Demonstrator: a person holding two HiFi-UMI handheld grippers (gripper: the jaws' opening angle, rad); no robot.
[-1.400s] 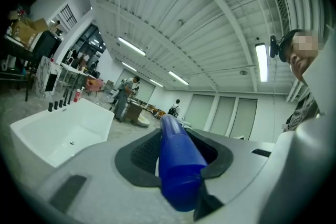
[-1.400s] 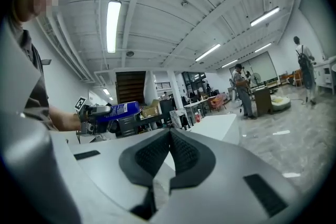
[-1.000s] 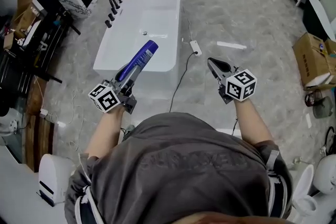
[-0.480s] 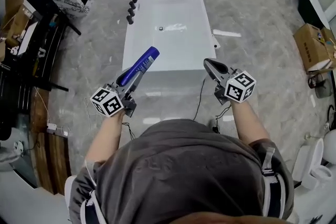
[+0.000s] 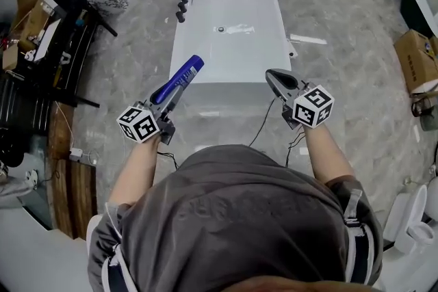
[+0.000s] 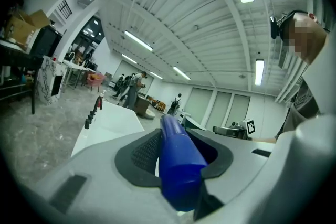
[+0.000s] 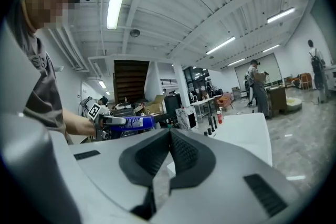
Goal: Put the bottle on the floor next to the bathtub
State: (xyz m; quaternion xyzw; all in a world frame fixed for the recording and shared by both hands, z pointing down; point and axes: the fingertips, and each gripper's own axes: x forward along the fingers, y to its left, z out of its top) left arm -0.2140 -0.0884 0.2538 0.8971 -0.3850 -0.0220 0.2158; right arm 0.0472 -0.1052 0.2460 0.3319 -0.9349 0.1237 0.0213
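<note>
The bottle (image 5: 179, 78) is deep blue, the bathtub (image 5: 229, 31) plain white, and its taps (image 5: 183, 2) at eleven o'clock are black. The floor (image 5: 342, 85) is mottled grey. Black-and-white squares pattern the cubes on the left gripper (image 5: 170, 94) and right gripper (image 5: 269, 74). The person's shirt (image 5: 233, 222) is grey, and the cardboard box (image 5: 417, 58) at three o'clock is brown.

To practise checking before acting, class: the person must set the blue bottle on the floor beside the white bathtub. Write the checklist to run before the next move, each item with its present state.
1. Grip on the blue cylindrical plastic bottle: ok, the left gripper is closed on it.
2. Right gripper free: ok, jaws together, nothing between them.
3. Bottle upright: not ok, it points nearly level.
4. Landing spot: ok, the grey stone floor left of the white rectangular bathtub looks bare.
5. Black cable by the tub's near end: not ok, a snag risk.
6. Cap closed: cannot tell.
</note>
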